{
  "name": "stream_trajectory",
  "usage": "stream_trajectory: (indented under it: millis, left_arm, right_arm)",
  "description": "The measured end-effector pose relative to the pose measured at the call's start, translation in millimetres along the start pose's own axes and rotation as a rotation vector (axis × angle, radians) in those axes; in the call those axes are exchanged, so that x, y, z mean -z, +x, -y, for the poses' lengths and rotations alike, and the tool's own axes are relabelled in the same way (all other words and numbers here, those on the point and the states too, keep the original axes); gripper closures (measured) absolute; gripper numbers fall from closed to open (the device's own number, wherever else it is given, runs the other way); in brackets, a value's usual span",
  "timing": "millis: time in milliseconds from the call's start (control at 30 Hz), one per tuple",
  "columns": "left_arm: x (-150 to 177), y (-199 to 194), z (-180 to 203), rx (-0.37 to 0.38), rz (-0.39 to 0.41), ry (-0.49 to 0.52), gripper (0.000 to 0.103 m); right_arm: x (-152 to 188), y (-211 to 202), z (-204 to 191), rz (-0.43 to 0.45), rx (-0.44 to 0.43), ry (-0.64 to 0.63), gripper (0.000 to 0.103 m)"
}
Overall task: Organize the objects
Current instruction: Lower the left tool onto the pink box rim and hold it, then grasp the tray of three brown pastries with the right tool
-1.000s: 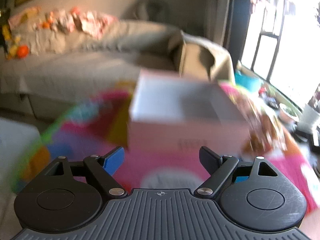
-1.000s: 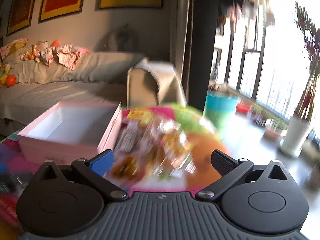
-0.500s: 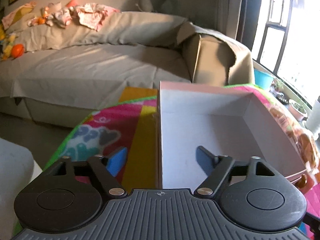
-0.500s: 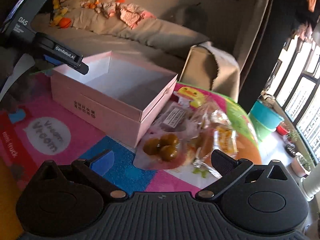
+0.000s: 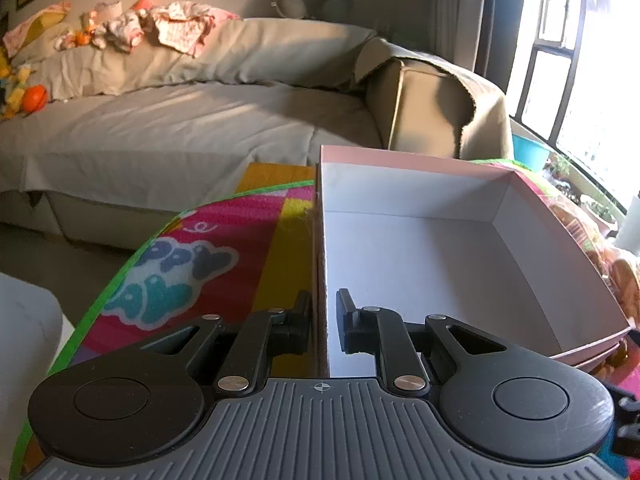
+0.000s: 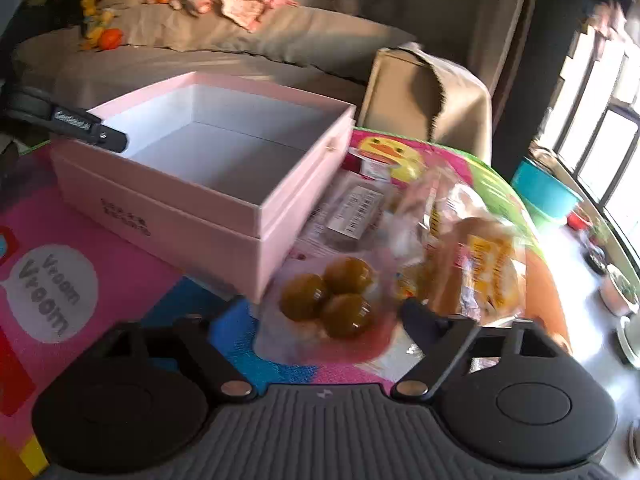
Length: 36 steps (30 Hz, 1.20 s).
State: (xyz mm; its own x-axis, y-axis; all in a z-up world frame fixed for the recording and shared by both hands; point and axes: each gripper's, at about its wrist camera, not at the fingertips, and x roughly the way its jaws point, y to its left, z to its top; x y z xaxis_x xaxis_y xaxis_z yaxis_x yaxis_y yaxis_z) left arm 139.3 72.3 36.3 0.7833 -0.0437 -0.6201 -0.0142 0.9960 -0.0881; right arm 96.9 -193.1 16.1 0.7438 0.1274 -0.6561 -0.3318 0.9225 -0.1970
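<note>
My left gripper [image 5: 322, 322] pinches the near wall of the empty pink box [image 6: 224, 168] to steady it, while my right gripper [image 6: 324, 312] closes around the packet of green plums [image 6: 332, 300] just beside the box, for loading.

A grey-covered sofa [image 5: 192, 120] runs along the wall – crumpled clothes [image 5: 168, 32] on its back cushions – while bright daylight pours through dark-framed windows [image 5: 576, 60] at right.

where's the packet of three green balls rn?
Right wrist view, low centre: the packet of green balls lies on the play mat between the right gripper fingers, beside the pink box corner, left of the bread bags.
</note>
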Motion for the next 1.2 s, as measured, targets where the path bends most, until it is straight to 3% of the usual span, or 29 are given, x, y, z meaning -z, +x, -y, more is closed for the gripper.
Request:
stream_trajectory:
  millis: [67,133,233,367,433,500,567,633,700,900,1067,1133,1200]
  left_arm:
    - [0.0,-0.4,-0.3,0.002,0.001,0.005,0.087]
    - [0.0,-0.3,0.2,0.001,0.003,0.01,0.087]
    - [0.2,-0.4,0.5,0.002,0.006,0.009,0.087]
    - [1.1,-1.3,1.6,0.0,0.01,0.02,0.087]
    - [1.6,-2.7,1.0,0.002,0.01,0.025,0.088]
    - [1.8,-4.1,-0.9,0.006,0.009,0.021,0.089]
    - [1.5,-4.5,-2.2,0.009,0.008,0.016,0.089]
    - [1.2,-4.6,-2.1,0.007,0.005,0.016,0.089]
    - [1.3,-5.0,-2.6,0.008,0.007,0.02,0.09]
    - [2.1,-5.5,-3.8,0.009,0.01,0.021,0.09]
    - [2.2,-6.2,-5.3,0.011,0.012,0.014,0.09]
    - [2.3,-5.9,-5.0,0.01,0.011,0.013,0.09]
    - [2.3,-5.9,-4.5,0.007,0.011,0.012,0.09]
  right_arm:
    - [2.6,-5.9,11.1,-0.032,-0.006,0.044,0.056]
    - [8.2,-12.6,24.6,-0.07,-0.046,0.104,0.063]
    - [18.4,-21.2,37.1,-0.105,-0.039,0.157,0.064]
    - [18.6,-25.3,38.5,-0.067,0.021,0.164,0.063]
    - [13.6,-21.3,41.1,-0.064,-0.021,0.205,0.062]
    - [8.1,-15.0,46.9,-0.057,-0.095,0.292,0.05]
    - [3.1,-7.4,50.6,-0.038,-0.134,0.35,0.043]
    - [-1.8,3.2,52.4,-0.044,-0.131,0.39,0.047]
    - [-5.4,9.1,54.1,-0.046,-0.125,0.414,0.072]
    - [-0.5,-3.4,71.7,-0.054,-0.039,0.392,0.075]
    - [12.7,-25.6,70.7,-0.032,0.145,0.251,0.069]
    - [15.9,-35.4,66.6,-0.004,0.176,0.209,0.059]
    - [14.6,-39.4,64.5,0.022,0.153,0.209,0.038]
